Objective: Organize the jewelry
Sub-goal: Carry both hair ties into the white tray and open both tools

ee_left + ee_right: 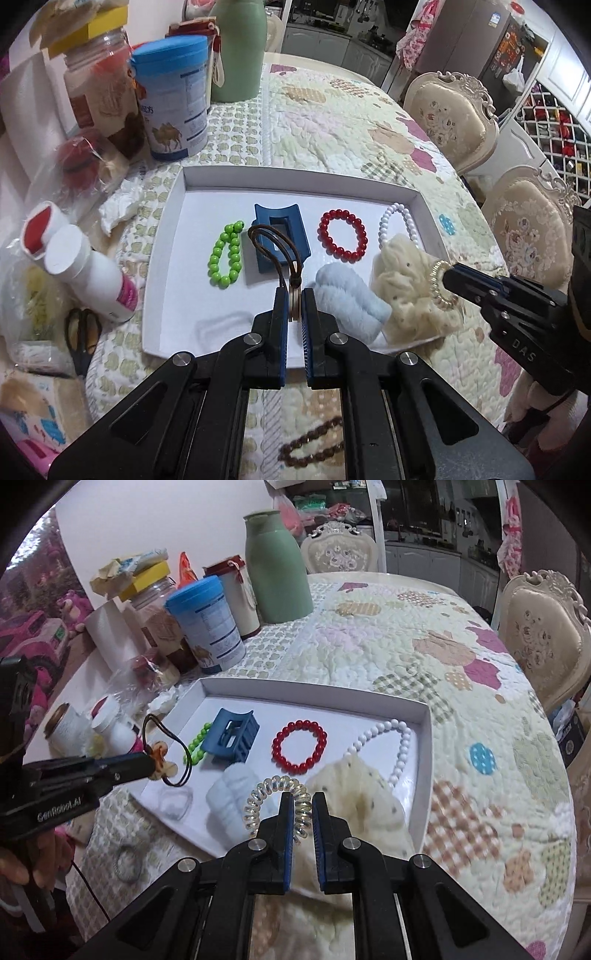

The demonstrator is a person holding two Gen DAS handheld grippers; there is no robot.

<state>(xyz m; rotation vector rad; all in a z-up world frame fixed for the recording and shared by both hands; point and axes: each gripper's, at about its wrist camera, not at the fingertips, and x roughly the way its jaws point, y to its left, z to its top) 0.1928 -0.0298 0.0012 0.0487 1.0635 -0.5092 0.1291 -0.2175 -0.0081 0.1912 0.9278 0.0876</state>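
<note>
Left gripper [294, 295] — level above tray [162, 258], clamped on hair tie [273, 240] | right gripper [303, 799] — angled down, pinching coil band [275, 786]

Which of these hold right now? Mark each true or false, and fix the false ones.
1. The left gripper holds a brown hair tie. True.
2. The right gripper is empty. False: it grips a clear coil hair tie.
3. The red bracelet lies in the white tray. True.
4. The green bracelet lies outside the tray. False: it lies inside.
5. A blue hair clip lies in the tray. True.
</note>
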